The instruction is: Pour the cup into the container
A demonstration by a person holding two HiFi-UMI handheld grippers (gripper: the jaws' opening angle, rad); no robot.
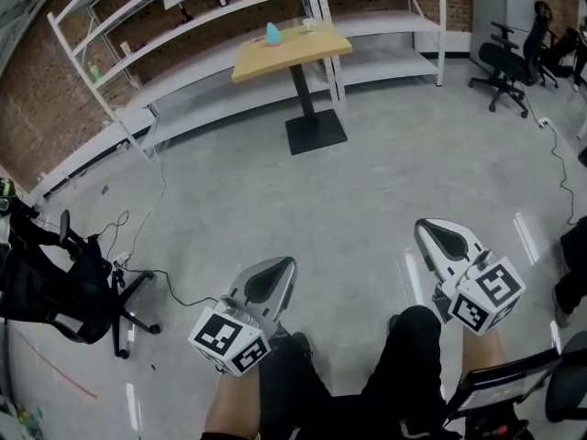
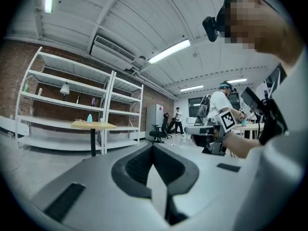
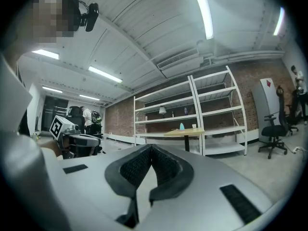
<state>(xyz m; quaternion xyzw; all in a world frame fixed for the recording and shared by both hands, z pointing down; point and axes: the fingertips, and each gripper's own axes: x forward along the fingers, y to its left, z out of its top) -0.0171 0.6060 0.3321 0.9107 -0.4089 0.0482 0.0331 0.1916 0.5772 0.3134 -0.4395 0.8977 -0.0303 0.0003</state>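
Holding both tools low by the person's legs, nothing was gripped. The left gripper (image 1: pixel 268 280) had its jaws pressed together with nothing between them, and the right gripper (image 1: pixel 447 242) was the same, closed and empty. The task's things were well apart from both grippers, across the bare floor (image 1: pixel 367 181) on the wooden table (image 1: pixel 286 55) in front of the white shelving (image 1: pixel 183 26). There sat a teal item (image 1: pixel 273 33) and beside it a small pale cup (image 1: pixel 310 26). They were too small to tell which held the contents, or whether the teal item was the container. Judgement: the pale cup looked small and light, probably thin-walled, so it could dent or slip under a hard squeeze. It would be best taken from the side at mid-wall with a moderate pinch, kept upright until over the container. Fill level could not be seen, so weight and spill risk were unknown. Jaws would need opening before any grasp.
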